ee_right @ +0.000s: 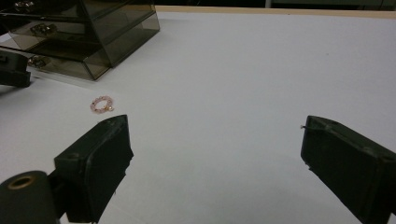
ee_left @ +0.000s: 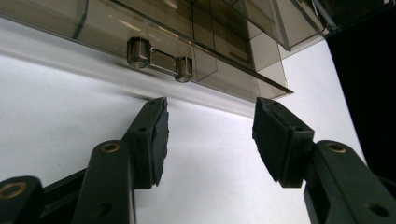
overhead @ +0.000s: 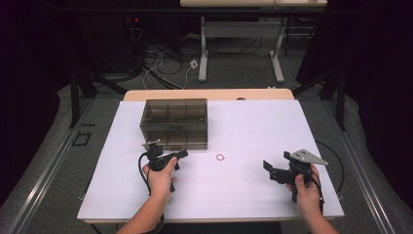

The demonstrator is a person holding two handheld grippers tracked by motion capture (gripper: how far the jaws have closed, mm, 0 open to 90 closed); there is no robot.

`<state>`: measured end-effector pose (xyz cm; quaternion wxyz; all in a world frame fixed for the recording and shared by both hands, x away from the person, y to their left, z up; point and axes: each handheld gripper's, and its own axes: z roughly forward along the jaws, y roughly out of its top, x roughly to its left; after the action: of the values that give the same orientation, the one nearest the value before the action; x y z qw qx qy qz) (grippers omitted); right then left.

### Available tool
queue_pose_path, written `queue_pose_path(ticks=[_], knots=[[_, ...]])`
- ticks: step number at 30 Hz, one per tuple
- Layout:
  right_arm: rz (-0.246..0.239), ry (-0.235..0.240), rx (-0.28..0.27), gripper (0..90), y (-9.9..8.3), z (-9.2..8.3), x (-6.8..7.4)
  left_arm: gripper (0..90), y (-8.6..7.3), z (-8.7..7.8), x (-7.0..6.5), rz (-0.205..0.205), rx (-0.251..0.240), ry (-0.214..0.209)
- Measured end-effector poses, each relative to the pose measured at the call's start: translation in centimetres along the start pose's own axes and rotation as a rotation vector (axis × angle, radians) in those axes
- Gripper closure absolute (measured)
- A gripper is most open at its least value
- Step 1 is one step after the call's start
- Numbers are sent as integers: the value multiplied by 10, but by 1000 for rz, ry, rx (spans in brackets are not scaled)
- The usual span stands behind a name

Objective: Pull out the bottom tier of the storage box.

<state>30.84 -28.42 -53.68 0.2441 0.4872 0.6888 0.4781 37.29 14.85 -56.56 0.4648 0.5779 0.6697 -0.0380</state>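
My left gripper (overhead: 181, 155) sits at the front of the smoked-plastic drawer box (overhead: 174, 123), fingers (ee_left: 156, 135) spread just below its lowest drawer handle (ee_left: 159, 59), nothing between them. My right gripper (overhead: 269, 168) rests apart on the white counter (overhead: 253, 126), fingers (ee_right: 100, 158) wide open, empty. A pink bead bracelet (overhead: 221, 157) lies between the grippers. No legible labels or writing.

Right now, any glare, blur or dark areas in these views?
High view: white table bright, room around it dark. Left gripper view: smoked drawer box sharp, glare streaks on its front. Right gripper view: tool pads soft, pink bead ring reasonably clear.
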Motion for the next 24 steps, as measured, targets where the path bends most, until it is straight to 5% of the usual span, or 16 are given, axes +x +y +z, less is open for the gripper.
queue_pose_path(ticks=[6, 15, 24], knots=[[-1, 1, 0, 83, 0, 0, 0, 436, -2, -1, -5, 77, 19, 36], [-7, 0, 6, 83, 0, 1, 1, 403, -2, -3, -9, 124, 37, 55], [-2, 2, 8, 83, -1, 1, 0, 382, 0, -6, -16, 214, 51, 69]])
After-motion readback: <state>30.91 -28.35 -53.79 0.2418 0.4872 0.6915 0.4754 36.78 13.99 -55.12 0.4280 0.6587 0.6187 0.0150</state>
